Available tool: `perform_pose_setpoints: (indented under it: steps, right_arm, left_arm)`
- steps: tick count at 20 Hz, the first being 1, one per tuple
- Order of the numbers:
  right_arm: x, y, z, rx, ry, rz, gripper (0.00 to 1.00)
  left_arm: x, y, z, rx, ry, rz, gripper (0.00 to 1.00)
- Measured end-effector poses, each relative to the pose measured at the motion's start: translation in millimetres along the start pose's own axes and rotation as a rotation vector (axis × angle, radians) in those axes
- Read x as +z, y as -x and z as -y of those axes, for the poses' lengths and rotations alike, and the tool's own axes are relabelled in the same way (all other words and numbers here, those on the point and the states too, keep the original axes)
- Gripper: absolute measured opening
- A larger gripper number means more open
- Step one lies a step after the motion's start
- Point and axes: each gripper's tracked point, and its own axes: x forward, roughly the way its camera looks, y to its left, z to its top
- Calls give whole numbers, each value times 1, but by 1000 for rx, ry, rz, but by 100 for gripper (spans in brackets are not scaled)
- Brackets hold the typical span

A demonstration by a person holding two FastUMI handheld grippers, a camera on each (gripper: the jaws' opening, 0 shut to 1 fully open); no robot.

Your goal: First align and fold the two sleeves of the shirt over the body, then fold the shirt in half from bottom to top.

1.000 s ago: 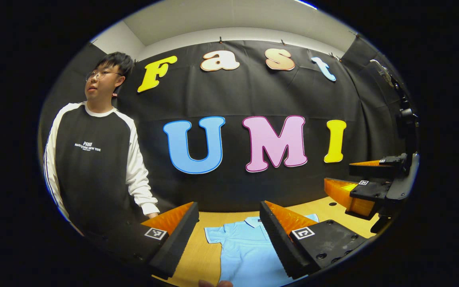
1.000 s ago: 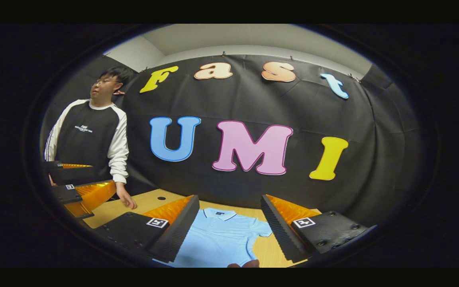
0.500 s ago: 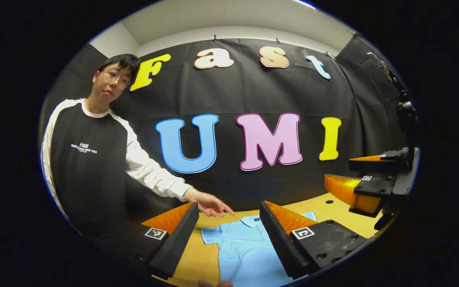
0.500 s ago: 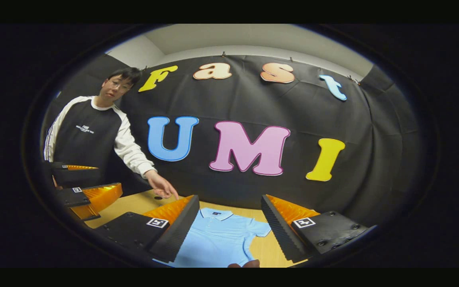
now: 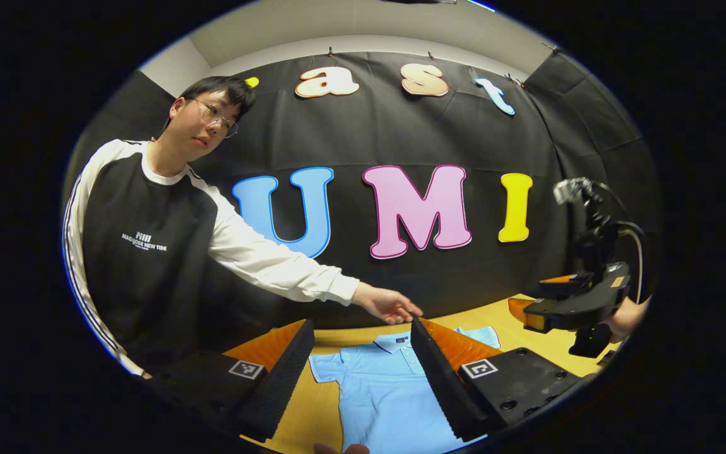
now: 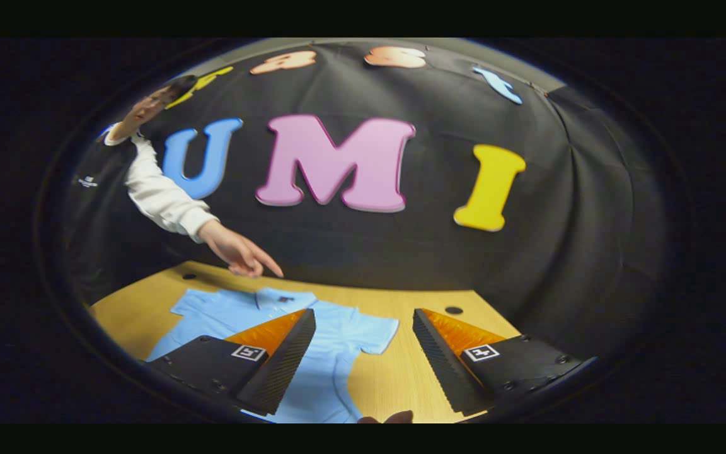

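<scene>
A light blue polo shirt [image 5: 379, 391] lies flat on the wooden table [image 5: 316, 403], collar toward the back wall and both short sleeves spread out. My left gripper [image 5: 360, 323] hangs open above its near part, touching nothing. My right gripper [image 6: 363, 312] is open too, above the shirt [image 6: 331, 372] by its right sleeve and the bare table [image 6: 401, 378]. In the left gripper view the right gripper [image 5: 561, 309] shows at the far right, held in a hand [image 5: 628, 315].
A person in a black and white top [image 5: 142, 252] stands at the left and stretches a hand [image 5: 391, 306] over the collar; that hand [image 6: 240, 255] points down. Small holes [image 6: 454, 309] dot the table near the black cloth wall.
The person's arm has stretched from their side out over the shirt's collar. My right gripper has swung right and tipped down toward the table. My left gripper has barely shifted.
</scene>
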Motion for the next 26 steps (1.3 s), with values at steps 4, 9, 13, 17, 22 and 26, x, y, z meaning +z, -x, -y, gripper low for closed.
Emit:
perform_pose_setpoints:
  steps: [4, 9, 13, 17, 22, 26]
  right_arm:
    - [-70, -50, 14, -21, -95, -204, 98]
    - [-108, -102, 30, -50, -194, -296, 97]
    - [-130, -122, 33, -64, -233, -336, 97]
    - [-149, -140, 34, -73, -216, -366, 98]
    - [-150, -147, 28, -62, -193, -353, 97]
    - [-149, -146, 28, -57, -189, -352, 97]
  left_arm:
    - [-21, -7, 11, -4, 3, -50, 98]
    - [-39, -19, 19, 4, 25, -88, 98]
    - [-49, -23, 19, 15, 19, -109, 98]
    - [-58, -28, 16, 25, 27, -129, 98]
    - [-66, -29, 9, 34, 32, -141, 98]
    - [-72, -30, 5, 39, 46, -152, 98]
